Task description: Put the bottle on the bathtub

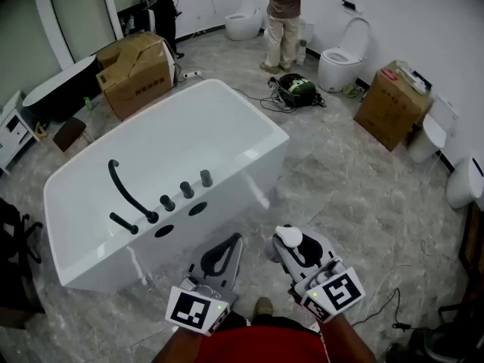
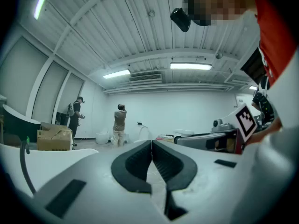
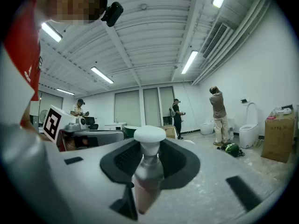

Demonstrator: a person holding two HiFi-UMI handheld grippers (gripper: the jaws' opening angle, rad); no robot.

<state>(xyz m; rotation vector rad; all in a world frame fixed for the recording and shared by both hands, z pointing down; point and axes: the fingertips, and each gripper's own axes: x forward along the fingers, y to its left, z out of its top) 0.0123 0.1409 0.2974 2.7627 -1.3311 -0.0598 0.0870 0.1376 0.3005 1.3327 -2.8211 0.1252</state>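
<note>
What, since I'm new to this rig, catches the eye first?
A big white bathtub fills the head view's middle, with a black faucet on its near rim. Below it, the right gripper is shut on a white-capped bottle; the left gripper beside it is shut and empty.

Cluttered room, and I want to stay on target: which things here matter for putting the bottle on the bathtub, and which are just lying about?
For the job:
bottle, clamped in the right tongs
bathtub
left tongs, shut and empty

Lying about:
cardboard box
toilet
cable bundle
person standing
</note>
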